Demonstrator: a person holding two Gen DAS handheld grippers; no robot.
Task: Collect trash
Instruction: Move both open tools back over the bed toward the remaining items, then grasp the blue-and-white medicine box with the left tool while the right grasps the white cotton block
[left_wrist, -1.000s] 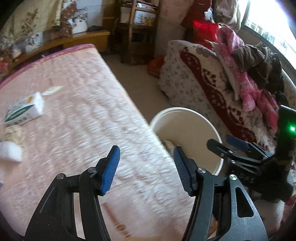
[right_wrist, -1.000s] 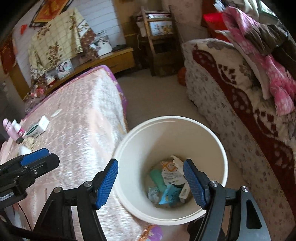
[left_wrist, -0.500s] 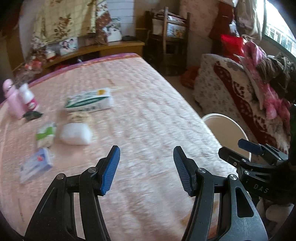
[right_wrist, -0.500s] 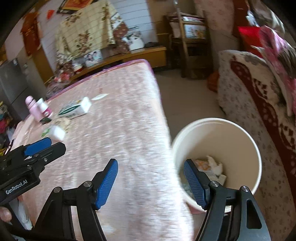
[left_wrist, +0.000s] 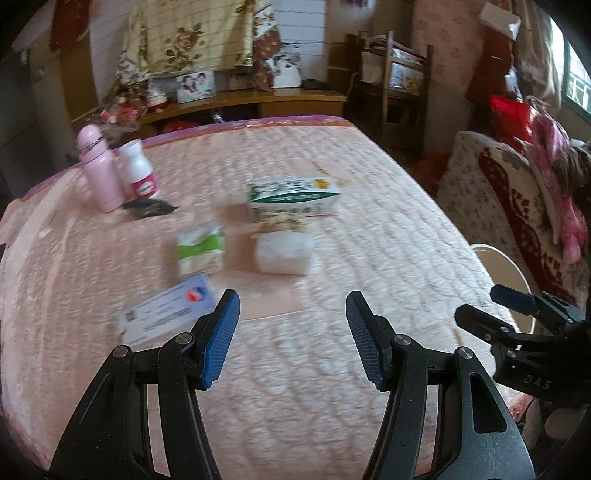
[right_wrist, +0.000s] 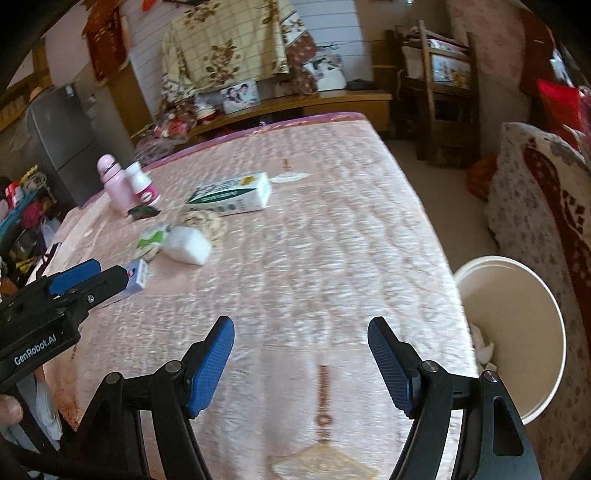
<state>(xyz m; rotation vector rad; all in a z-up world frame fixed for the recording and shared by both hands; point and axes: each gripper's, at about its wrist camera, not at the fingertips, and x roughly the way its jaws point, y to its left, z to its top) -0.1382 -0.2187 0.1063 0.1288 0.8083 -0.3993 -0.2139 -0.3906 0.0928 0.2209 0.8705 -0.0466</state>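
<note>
trash: a loose cluster of small packets on the pink quilted bed (left_wrist: 332, 369), toward its far left part, well apart from the white bin (right_wrist: 517, 332) that stands on the floor off the bed's right edge. items: a flat blue-and-white card box (left_wrist: 168, 314), nearest the left gripper (left_wrist: 291, 336); a green-and-white soft pack (left_wrist: 201, 251) behind it; a white translucent packet (left_wrist: 284, 253) beside that; a crumpled patterned wrapper (right_wrist: 203, 219) touching the packet's far side; a long green-and-white carton (left_wrist: 295, 197) lying flat; a small dark wrapper (left_wrist: 147, 206) at the foot of a pink bottle (left_wrist: 99, 170) and a white bottle (left_wrist: 138, 171), both upright and probably not trash. motion blur softens every label, so contents cannot be read. step in hand, as judged: between drops, both grippers over the bed and facing the cluster, nothing carried. left gripper fingers moderately apart and empty; right gripper (right_wrist: 301, 362) fingers wider apart and empty, over bare quilt. some white scraps show in the bin already. next move calls for reaching forward and down to the nearest item, likely the card box, straddling its narrow sides before closing.
</note>
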